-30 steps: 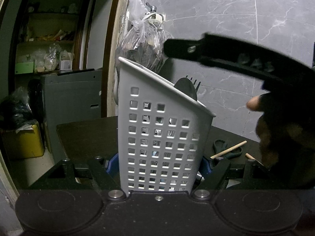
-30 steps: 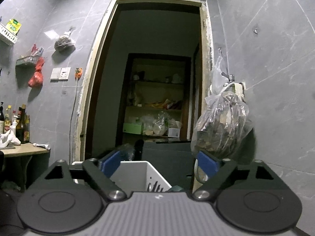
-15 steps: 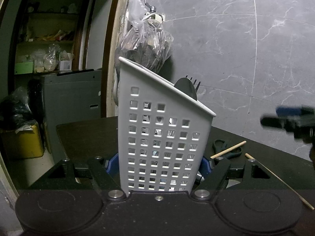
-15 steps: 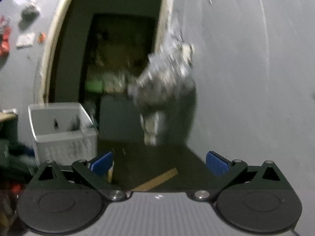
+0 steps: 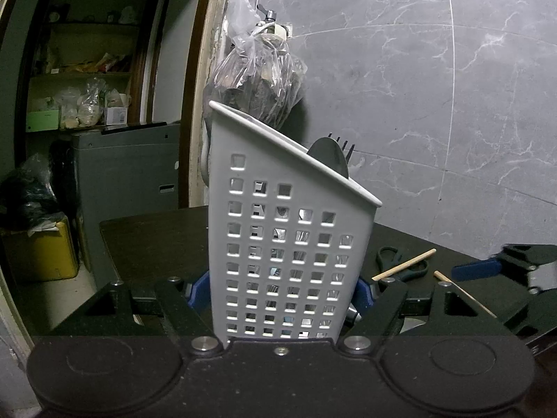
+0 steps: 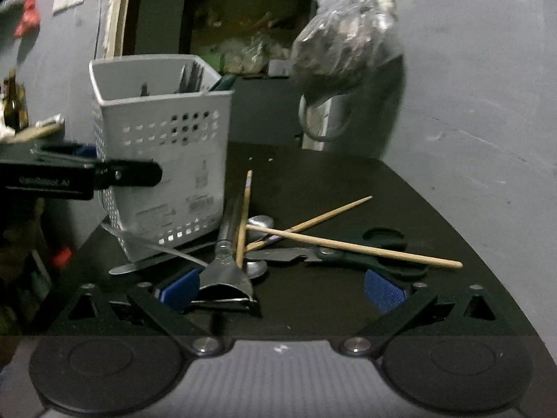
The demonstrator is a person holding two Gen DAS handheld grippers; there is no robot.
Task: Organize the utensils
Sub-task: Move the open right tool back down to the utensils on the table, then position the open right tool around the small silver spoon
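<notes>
Utensils are lying heaped on the desk (image 6: 348,181) at twelve o'clock of the right tool (image 6: 280,287), which has just dipped from the doorway toward them, pads spread wide and empty: chopsticks (image 6: 351,245), scissors (image 6: 348,256), a peeler (image 6: 226,271). At ten o'clock, the left tool (image 5: 280,291) is clamping the caddy (image 5: 278,250), already holding a fork (image 5: 344,148), so another pickup is likely coming.

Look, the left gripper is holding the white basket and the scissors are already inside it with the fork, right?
Not quite. The left gripper does hold the white basket, and a fork does stand in it, but the scissors are not inside. The right wrist view shows them lying on the dark table, under the wooden chopsticks.
</notes>
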